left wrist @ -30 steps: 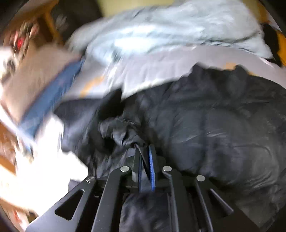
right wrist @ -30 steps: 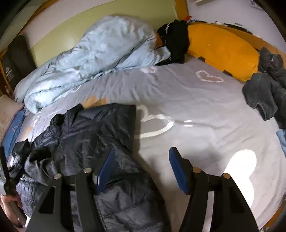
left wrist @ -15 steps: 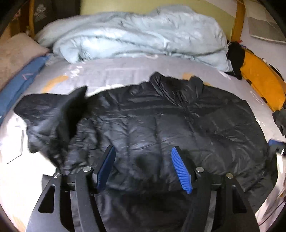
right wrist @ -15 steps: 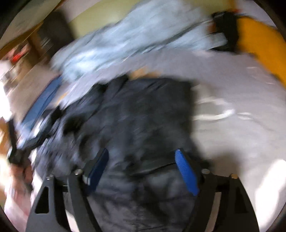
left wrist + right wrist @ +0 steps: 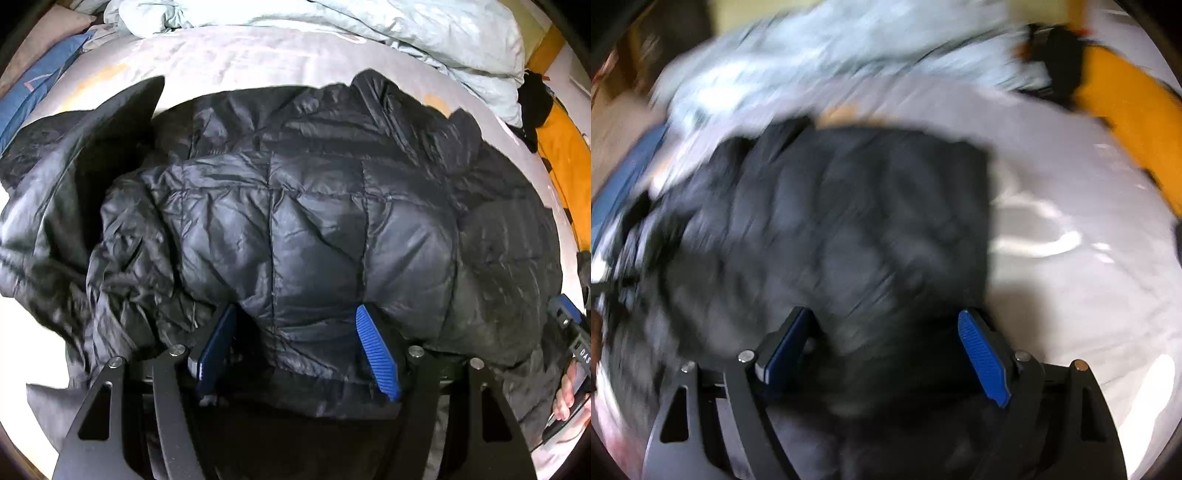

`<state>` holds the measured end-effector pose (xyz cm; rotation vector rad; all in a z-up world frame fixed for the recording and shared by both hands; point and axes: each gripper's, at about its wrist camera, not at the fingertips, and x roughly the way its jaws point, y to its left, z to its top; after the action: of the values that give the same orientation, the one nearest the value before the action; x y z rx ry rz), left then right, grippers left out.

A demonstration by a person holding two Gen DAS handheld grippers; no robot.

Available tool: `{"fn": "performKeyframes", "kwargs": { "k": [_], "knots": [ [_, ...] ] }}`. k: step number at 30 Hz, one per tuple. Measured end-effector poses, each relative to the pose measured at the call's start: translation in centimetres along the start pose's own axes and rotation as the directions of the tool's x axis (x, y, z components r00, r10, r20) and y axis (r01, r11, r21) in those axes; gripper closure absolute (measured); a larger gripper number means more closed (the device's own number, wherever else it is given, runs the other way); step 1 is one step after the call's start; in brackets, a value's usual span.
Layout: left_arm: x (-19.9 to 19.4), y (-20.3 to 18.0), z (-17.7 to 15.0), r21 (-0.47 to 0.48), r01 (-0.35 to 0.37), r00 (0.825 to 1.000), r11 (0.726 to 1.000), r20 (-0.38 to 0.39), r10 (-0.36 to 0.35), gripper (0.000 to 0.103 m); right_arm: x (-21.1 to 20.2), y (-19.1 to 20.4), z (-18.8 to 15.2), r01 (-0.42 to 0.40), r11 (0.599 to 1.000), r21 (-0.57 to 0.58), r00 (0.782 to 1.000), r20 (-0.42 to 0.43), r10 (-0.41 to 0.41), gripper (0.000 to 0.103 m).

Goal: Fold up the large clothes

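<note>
A large black quilted puffer jacket [image 5: 317, 221] lies spread on the bed, collar towards the far side. One sleeve is folded across its body towards the left. My left gripper [image 5: 295, 332] is open, its blue pads astride a puffed fold of the jacket near the hem. In the blurred right wrist view the jacket [image 5: 849, 229] fills the left and middle. My right gripper [image 5: 886, 339] is open over its near right part, pads apart, holding nothing.
The jacket lies on a grey bed sheet [image 5: 236, 62] with white heart prints [image 5: 1052, 243]. A pale blue duvet [image 5: 351, 26] is bunched at the far side. An orange bolster [image 5: 1123, 114] runs along the right. A blue pillow [image 5: 33, 88] lies far left.
My left gripper let go of the jacket's cloth, opened and moved in low over the hem. My right gripper swung left from the bare sheet to over the jacket, staying open.
</note>
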<state>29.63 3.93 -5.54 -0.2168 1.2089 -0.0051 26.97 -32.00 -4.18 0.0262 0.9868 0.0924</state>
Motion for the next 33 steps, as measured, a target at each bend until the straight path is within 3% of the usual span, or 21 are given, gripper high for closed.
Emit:
{"fn": "performKeyframes", "kwargs": {
  "k": [3,7,10,14,15,17,19,22,25,26,29,33],
  "knots": [
    [0.5,0.6,1.5,-0.035,-0.014,0.999,0.999,0.029,0.015,0.037,-0.7,-1.7,0.2,0.037,0.996,0.078,0.999,0.036,-0.04,0.022],
    [1.2,1.6,3.8,-0.059,-0.091,0.995,0.994,0.024,0.093,0.041,-2.3,-3.3,0.6,-0.051,0.989,0.139,0.998,0.05,0.045,0.022],
    [0.5,2.0,4.3,-0.065,-0.203,0.978,0.977,0.034,0.206,0.047,-3.1,-2.6,0.8,-0.124,0.99,0.074,0.991,0.048,0.121,0.022],
    [-1.6,2.0,2.9,0.011,-0.185,0.982,0.983,0.05,0.184,0.047,-1.9,1.1,0.2,-0.287,0.953,-0.097,0.955,-0.111,0.277,0.02],
    [-2.0,1.8,2.4,0.032,-0.169,0.985,0.985,0.05,0.167,0.047,-1.4,2.5,-0.4,-0.285,0.946,-0.155,0.954,-0.138,0.265,0.02],
    [-2.4,1.5,1.1,0.082,-0.149,0.988,0.985,0.041,0.146,0.047,-0.7,4.5,-1.2,-0.198,0.948,-0.249,0.978,-0.118,0.173,0.02],
    [-2.4,1.6,0.2,0.116,-0.136,0.991,0.984,0.022,0.134,0.047,0.9,6.0,-1.7,-0.06,0.951,-0.303,0.996,-0.078,0.038,0.02],
    [-1.8,2.5,-0.5,0.105,-0.165,0.986,0.981,0.008,0.165,0.047,2.2,4.5,-1.2,0.0,0.984,-0.181,0.995,-0.096,-0.017,0.02],
    [-1.1,4.0,-0.9,0.053,-0.124,0.992,0.991,-0.025,0.126,0.048,1.9,1.6,-0.4,0.057,0.997,-0.054,0.996,-0.071,-0.061,0.02],
    [-1.1,4.2,-0.9,0.051,-0.121,0.992,0.991,-0.023,0.123,0.048,1.8,0.9,-0.3,0.056,0.998,-0.026,0.996,-0.071,-0.058,0.02],
    [-1.4,4.1,-1.0,0.076,-0.14,0.99,0.987,0.009,0.14,0.05,1.1,-0.6,0.0,-0.051,0.998,0.036,0.996,-0.076,0.053,0.02],
    [-4.7,3.8,-2.5,0.103,-0.081,0.992,0.991,0.108,0.07,0.05,-0.4,-0.8,0.8,-0.094,0.994,0.064,0.994,-0.042,0.097,0.02]
  ]
}}
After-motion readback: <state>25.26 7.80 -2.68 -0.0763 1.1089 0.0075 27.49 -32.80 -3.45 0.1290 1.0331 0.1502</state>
